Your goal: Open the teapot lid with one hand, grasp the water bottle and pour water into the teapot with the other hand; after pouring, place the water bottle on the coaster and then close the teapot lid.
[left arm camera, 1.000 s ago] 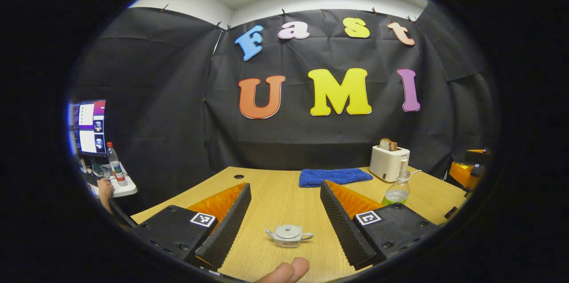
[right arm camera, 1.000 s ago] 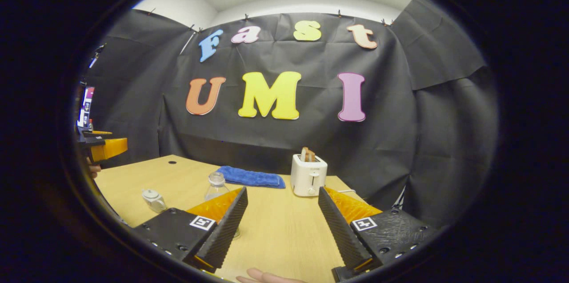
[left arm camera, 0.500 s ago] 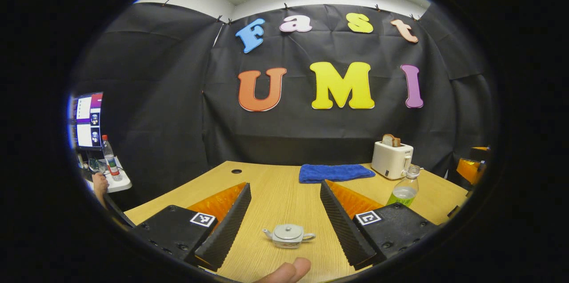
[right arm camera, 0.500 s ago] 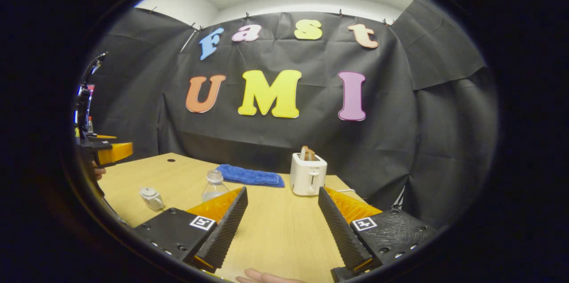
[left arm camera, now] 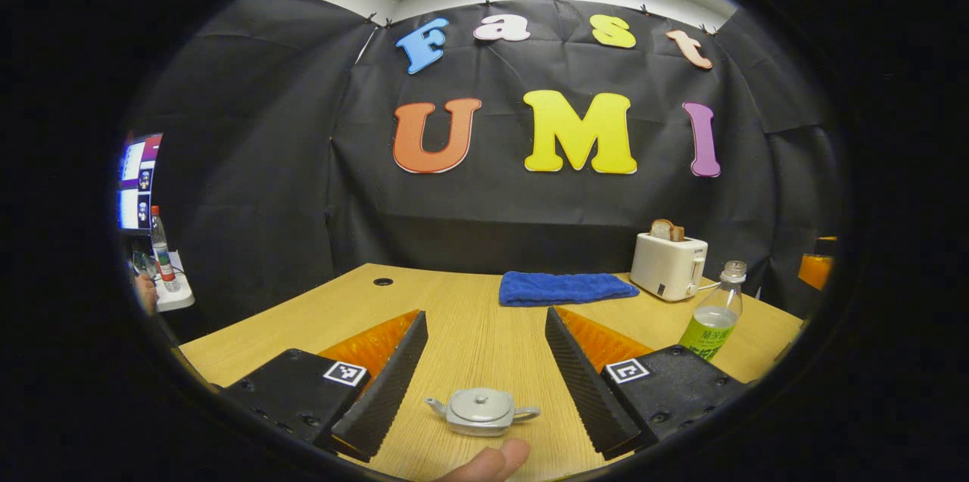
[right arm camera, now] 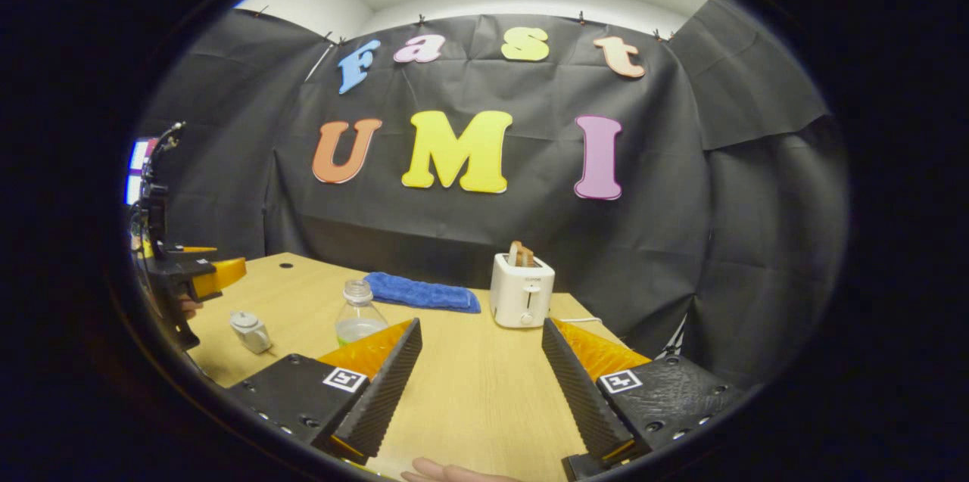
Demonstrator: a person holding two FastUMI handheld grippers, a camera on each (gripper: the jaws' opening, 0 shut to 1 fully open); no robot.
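Observation:
A small grey teapot (left arm camera: 480, 411) with its lid on sits on the wooden table (left arm camera: 469, 331), low between the fingers of my left gripper (left arm camera: 484, 380), which is open and holds nothing. A clear water bottle (left arm camera: 712, 320) with a green label and no cap stands to the right. In the right gripper view the teapot (right arm camera: 250, 331) lies far left and the bottle (right arm camera: 356, 313) stands just past the left finger of my right gripper (right arm camera: 481, 384), which is open and empty. The left gripper (right arm camera: 189, 278) hangs above the table's left edge.
A folded blue cloth (left arm camera: 564, 288) lies at the back of the table. A white toaster (left arm camera: 668, 264) with bread in it stands at the back right. A side shelf with a bottle (left arm camera: 160, 249) and a monitor (left arm camera: 138, 181) lies off to the left.
My left gripper has moved closer to the teapot, which sits lower and larger between its fingers. The right gripper view has shifted a little, bringing the bottle more into sight.

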